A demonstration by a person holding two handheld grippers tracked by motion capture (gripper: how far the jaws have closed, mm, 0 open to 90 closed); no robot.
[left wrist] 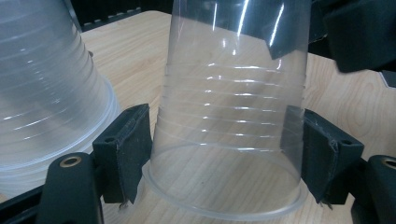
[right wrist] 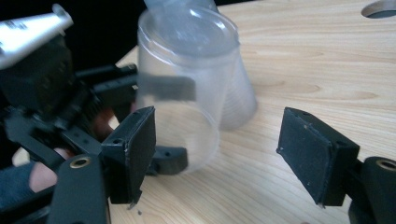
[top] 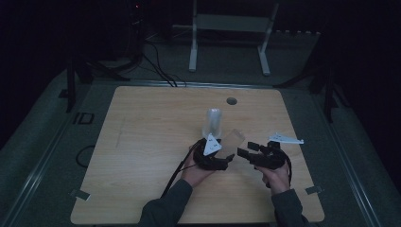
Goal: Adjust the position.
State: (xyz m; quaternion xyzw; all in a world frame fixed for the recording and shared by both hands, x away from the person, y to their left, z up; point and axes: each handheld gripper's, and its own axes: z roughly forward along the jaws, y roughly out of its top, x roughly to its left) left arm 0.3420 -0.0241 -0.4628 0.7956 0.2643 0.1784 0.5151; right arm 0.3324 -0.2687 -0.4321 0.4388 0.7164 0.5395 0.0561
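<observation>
Cup [left wrist: 229,135], clear thin plastic, likely crushes easily; left gripper [left wrist: 224,154] pinches its rim end; right gripper [right wrist: 224,154], spread, waits at 3 o'clock.

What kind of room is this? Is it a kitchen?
Probably not a kitchen; it looks like a lab or test room. A bare wooden table stands on grey carpet, cables trail across the floor, and a white metal stand waits in the dark behind.
</observation>
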